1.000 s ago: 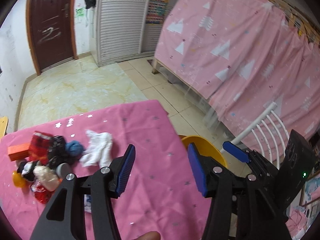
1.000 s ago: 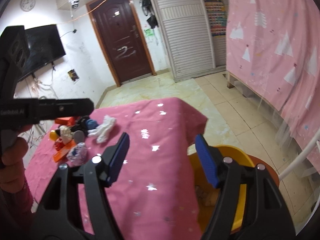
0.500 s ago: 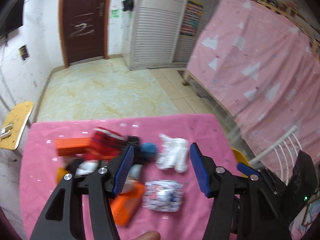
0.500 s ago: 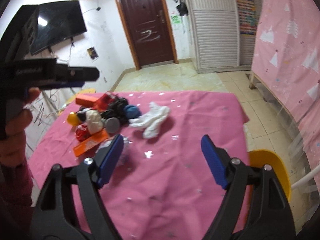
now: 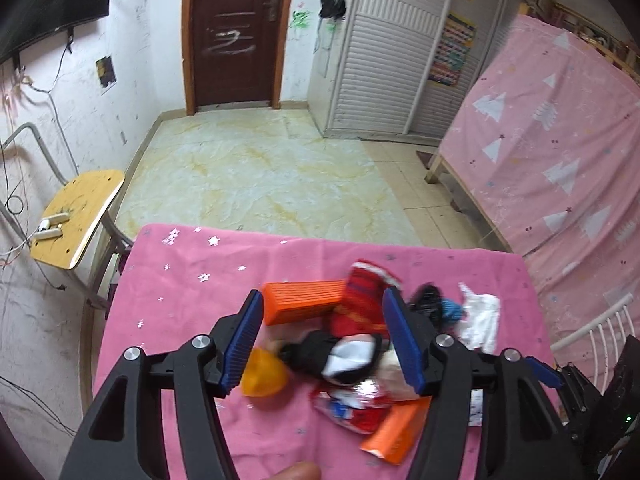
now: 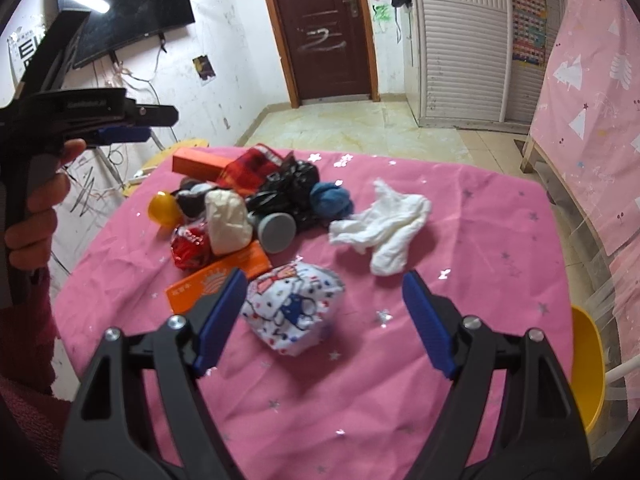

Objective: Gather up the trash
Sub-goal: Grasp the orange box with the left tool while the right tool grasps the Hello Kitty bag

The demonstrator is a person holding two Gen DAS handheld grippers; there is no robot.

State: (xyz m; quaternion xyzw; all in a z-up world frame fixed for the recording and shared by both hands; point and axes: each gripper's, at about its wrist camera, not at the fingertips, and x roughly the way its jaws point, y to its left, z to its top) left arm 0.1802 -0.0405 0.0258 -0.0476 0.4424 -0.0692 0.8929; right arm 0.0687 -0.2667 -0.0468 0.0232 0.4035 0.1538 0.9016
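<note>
Pink star-printed cloth covers the worktop (image 6: pixel 460 360), which carries a heap of trash (image 6: pixel 248 200): orange box (image 5: pixel 304 300), red packet (image 5: pixel 366 296), black bag (image 6: pixel 288 192), yellow ball (image 6: pixel 163 209), white tissue (image 6: pixel 384 228) and a printed wrapper (image 6: pixel 294 312). Left gripper (image 5: pixel 322 340) hangs above the heap, fingers apart and opening, pressing nothing. Right gripper (image 6: pixel 324 320) has fingers spread wide, the printed wrapper between them, untouched. Yellow bin (image 6: pixel 588 364) sits beside the worktop's right edge.

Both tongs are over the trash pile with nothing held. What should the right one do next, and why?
Probably drop the right tongs onto the printed wad and close. They gape open, the wad lies nearest, between the pads, apart from the pile.
</note>
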